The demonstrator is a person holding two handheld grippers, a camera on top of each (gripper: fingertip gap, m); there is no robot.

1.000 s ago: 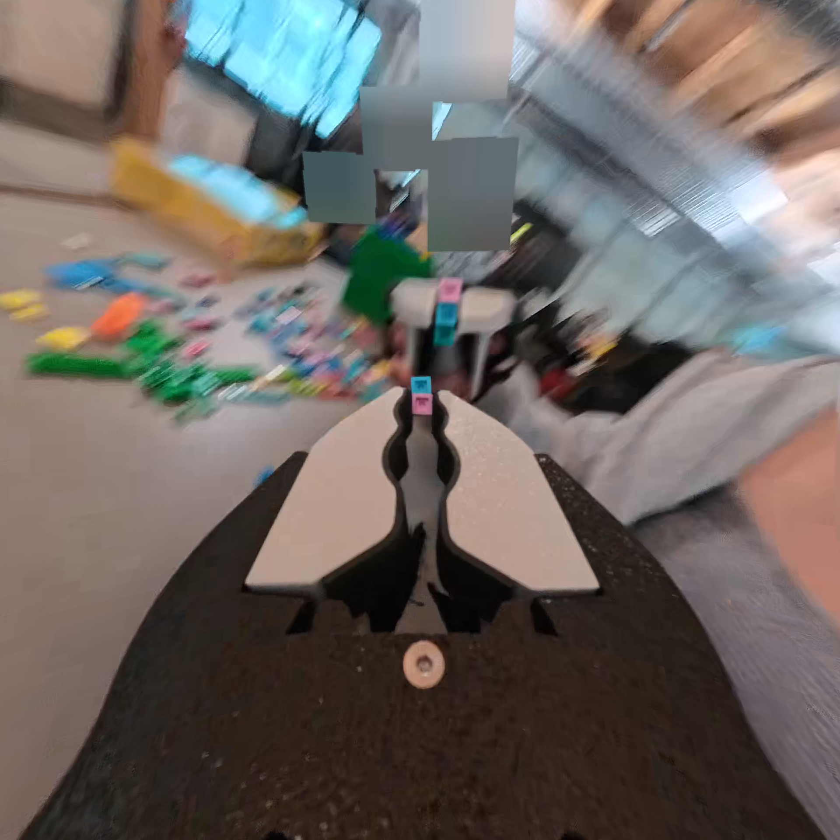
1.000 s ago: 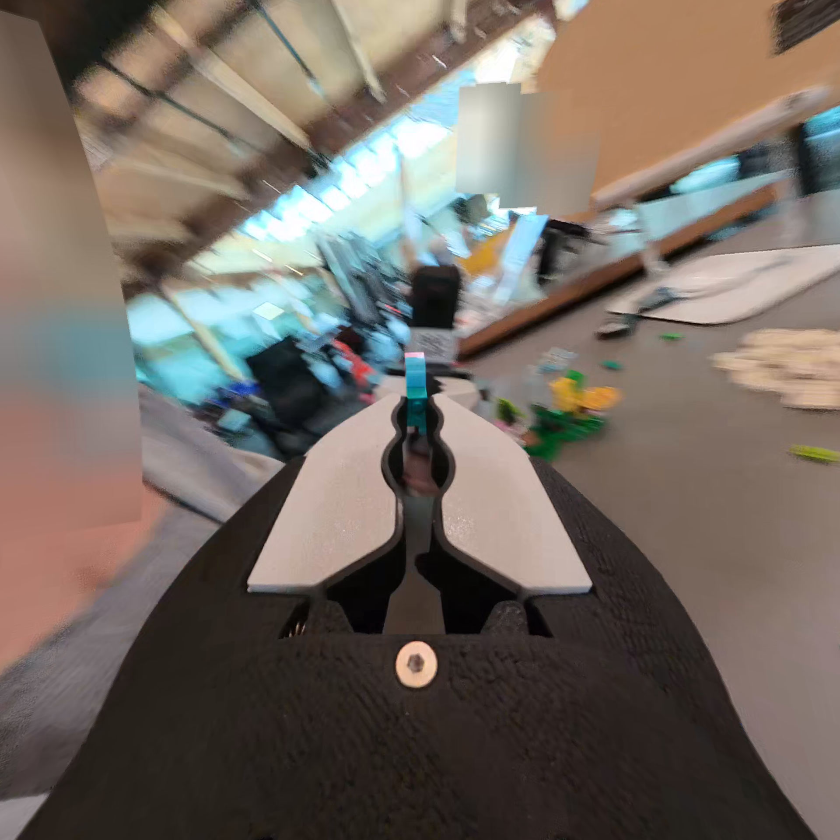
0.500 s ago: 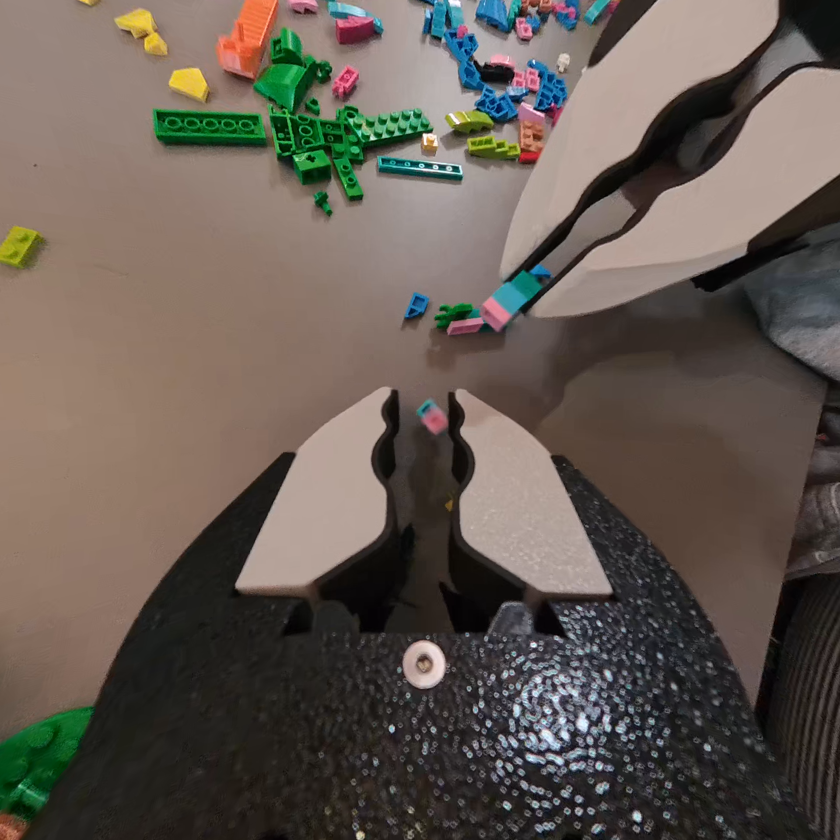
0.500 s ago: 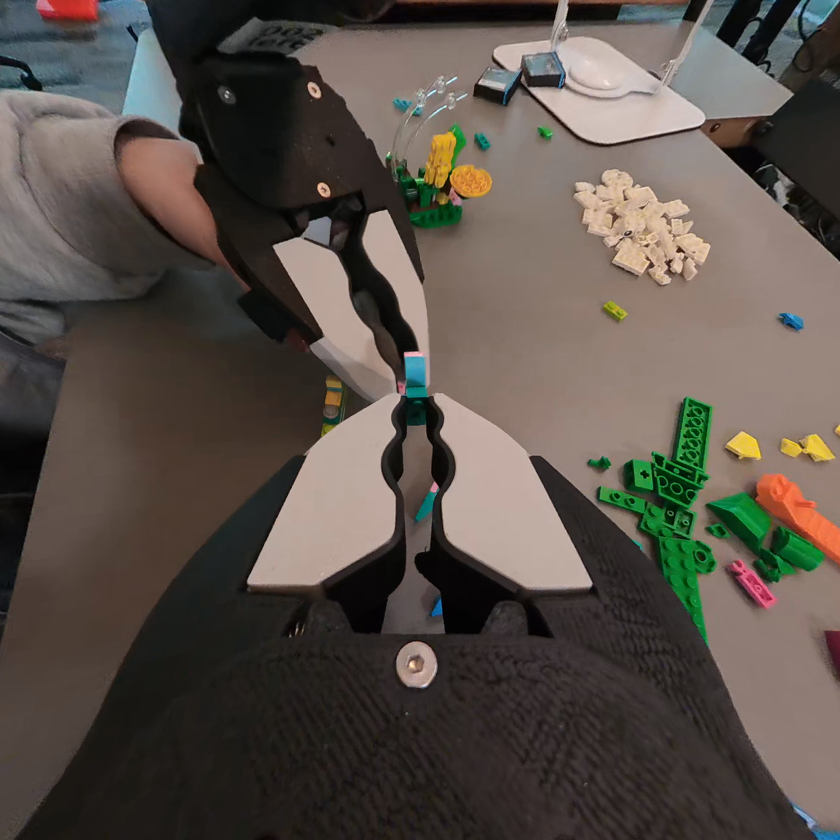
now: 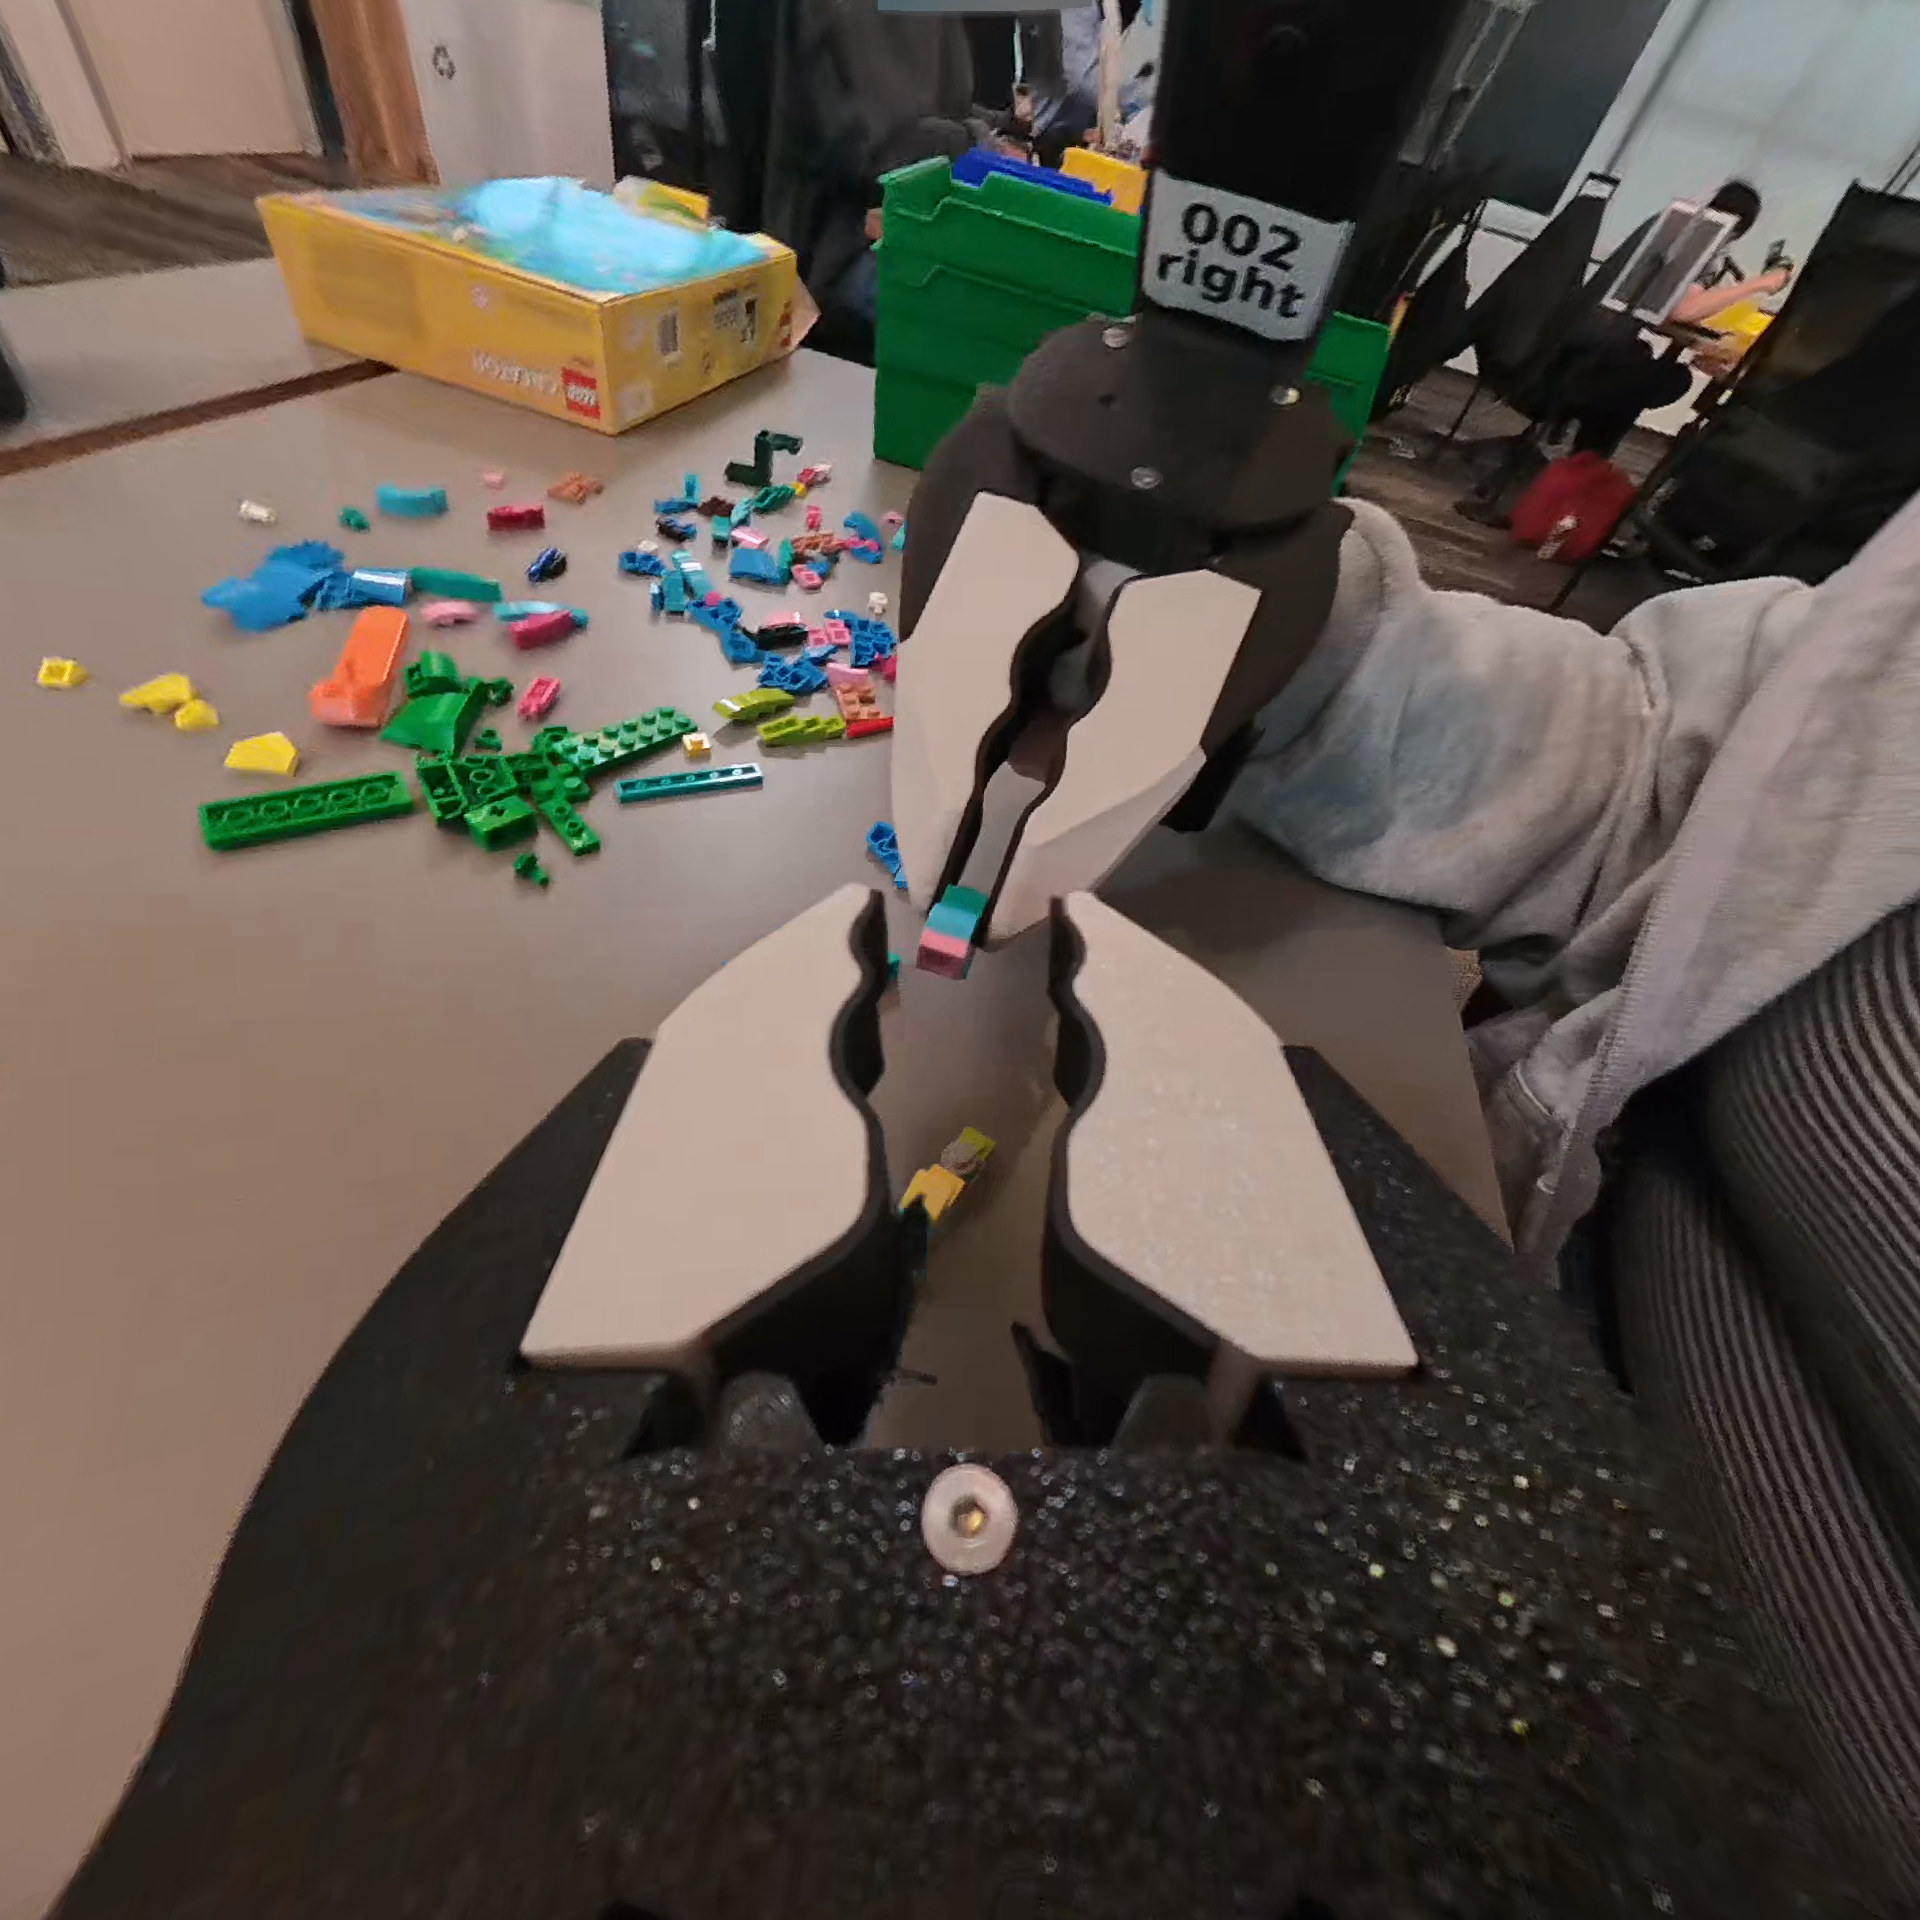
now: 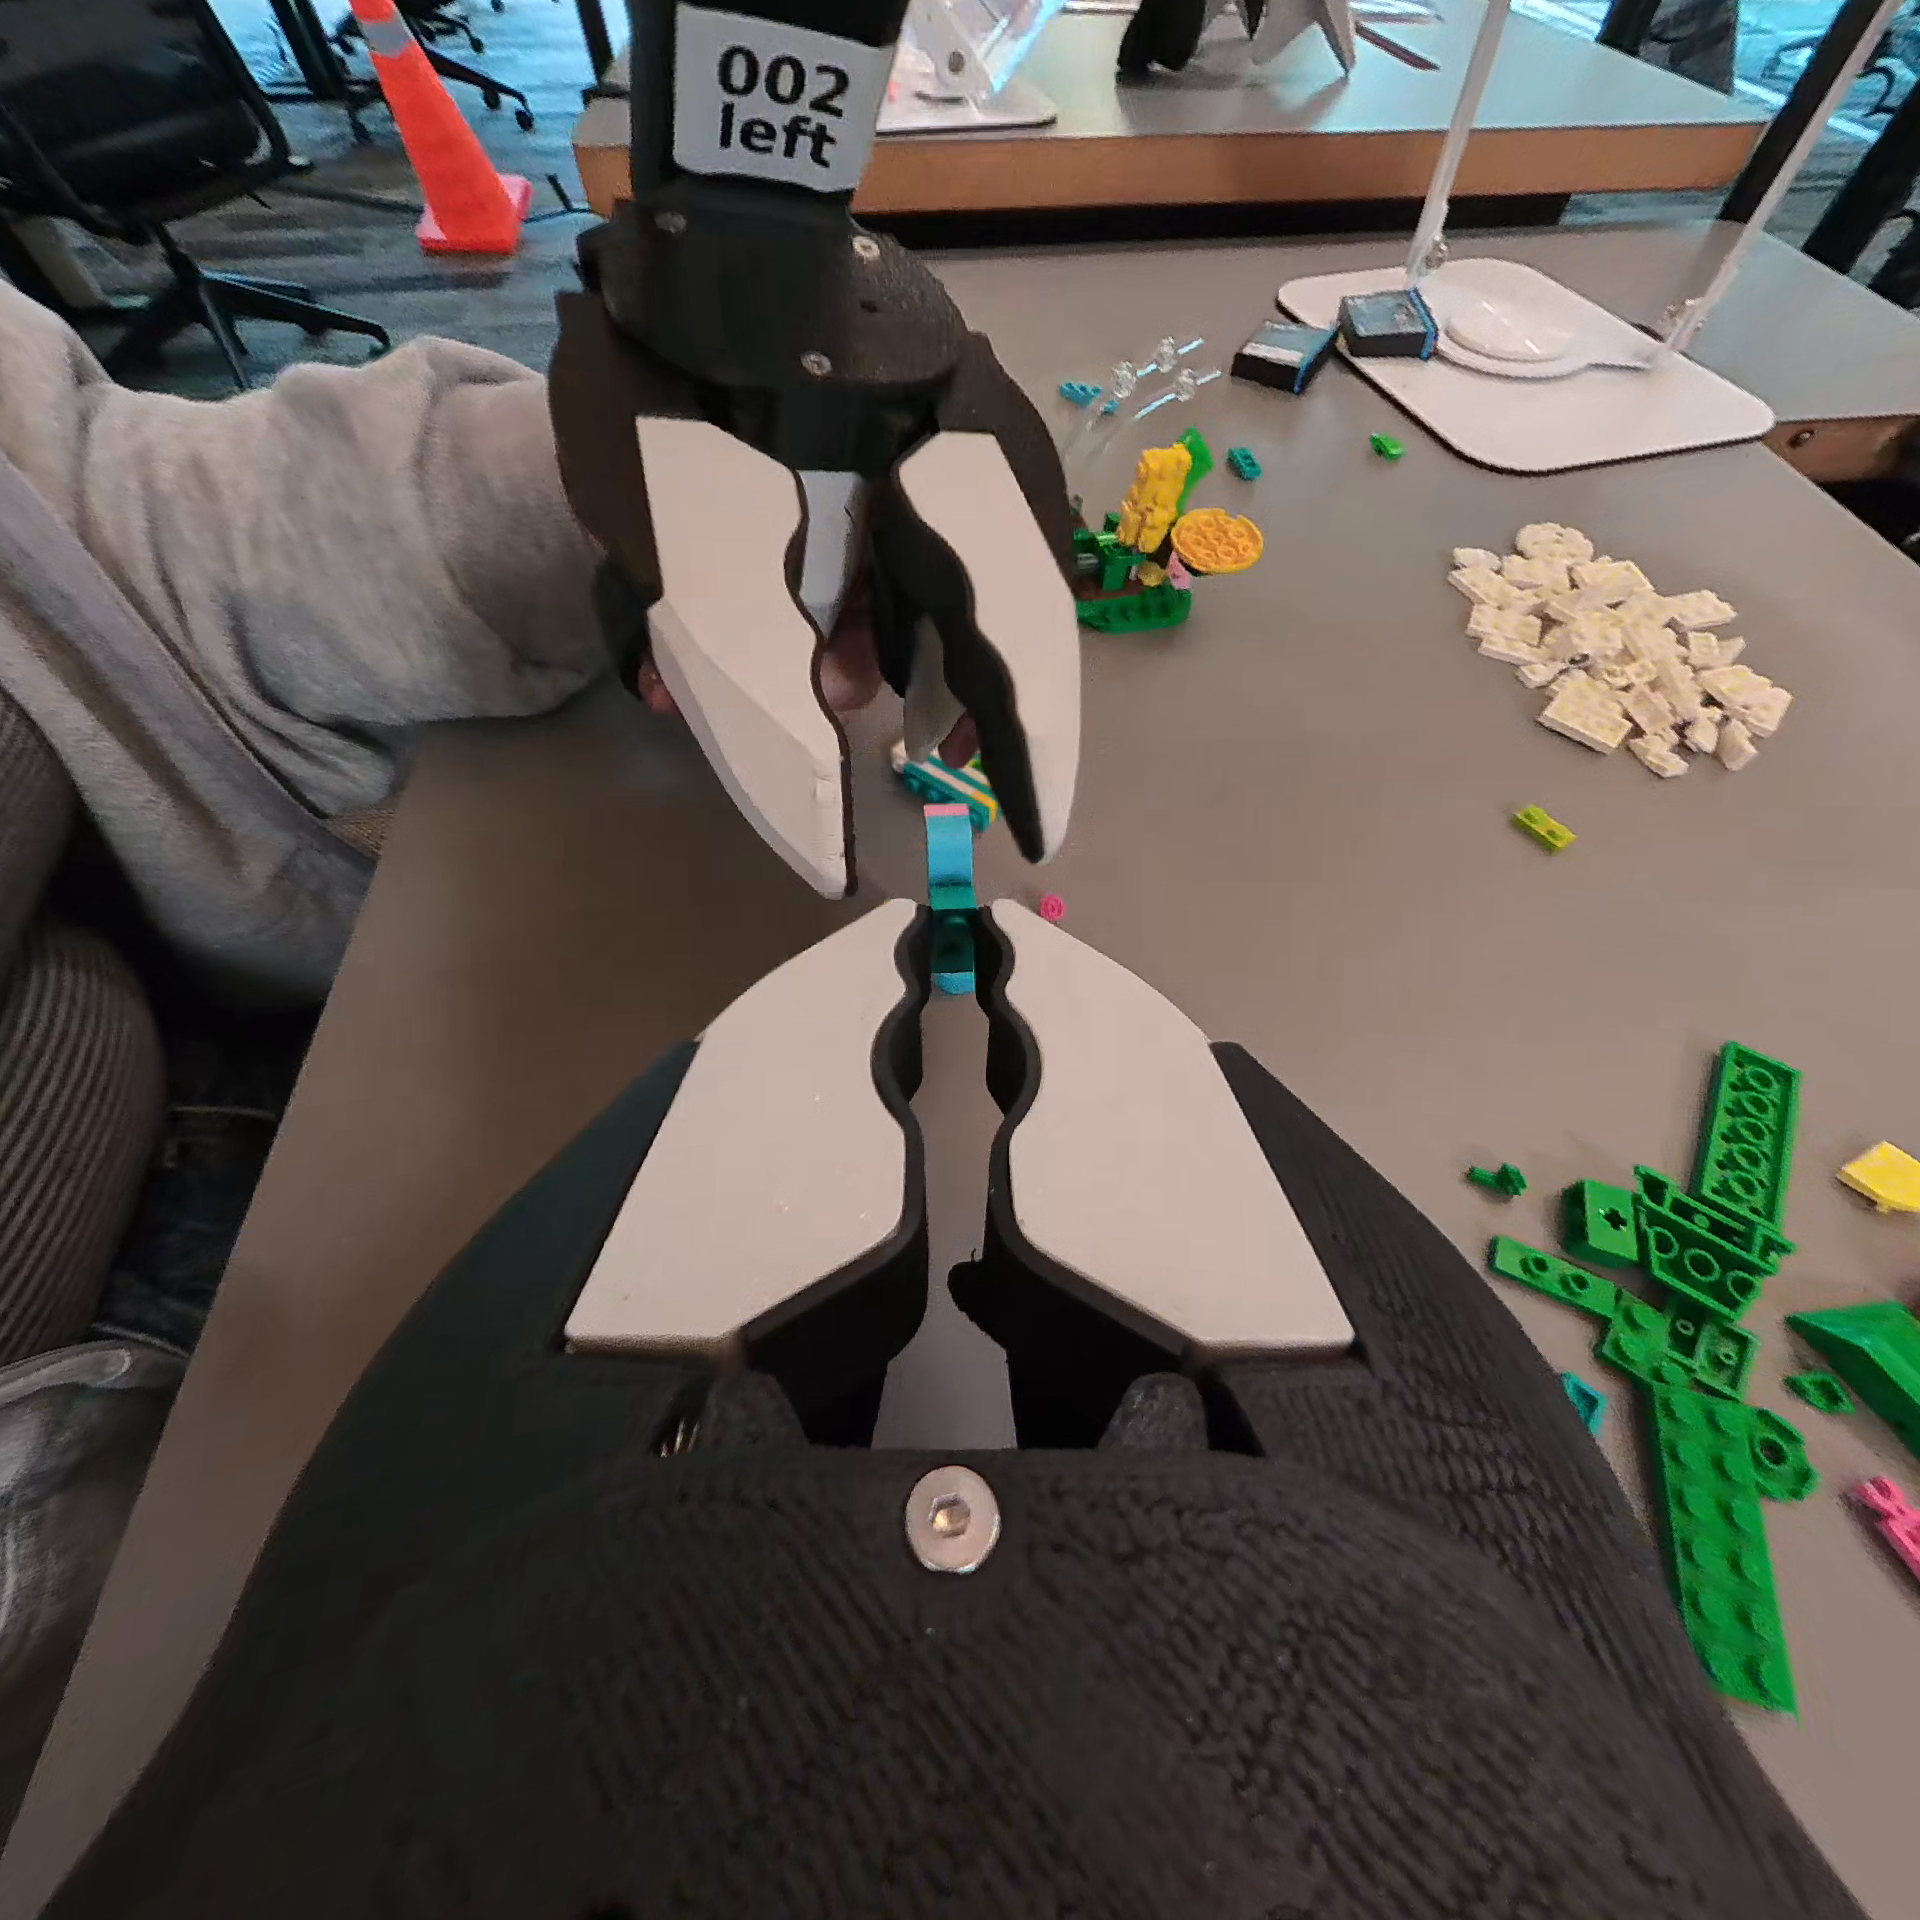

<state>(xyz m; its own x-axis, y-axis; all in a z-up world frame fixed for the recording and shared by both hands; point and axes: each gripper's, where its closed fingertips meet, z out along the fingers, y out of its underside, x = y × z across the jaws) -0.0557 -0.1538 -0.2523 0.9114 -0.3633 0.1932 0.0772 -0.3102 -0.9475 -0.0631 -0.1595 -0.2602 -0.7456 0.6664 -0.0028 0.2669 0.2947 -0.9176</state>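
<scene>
Right gripper (image 6: 953, 914) clenched on small teal-and-pink brick stack (image 6: 948, 862), held above grey table (image 6: 1299, 831); left gripper (image 5: 966, 914) spread, grasping nothing, its tips flanking the stack; loose bricks (image 5: 499, 769) lie scattered beyond

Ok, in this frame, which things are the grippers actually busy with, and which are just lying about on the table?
In hand:
- right gripper, shut on a small stack of teal, blue and pink bricks
- left gripper, open, facing that stack

Lying about:
- green bricks
- white brick pile
- yellow box
- flower model
- orange piece
</scene>
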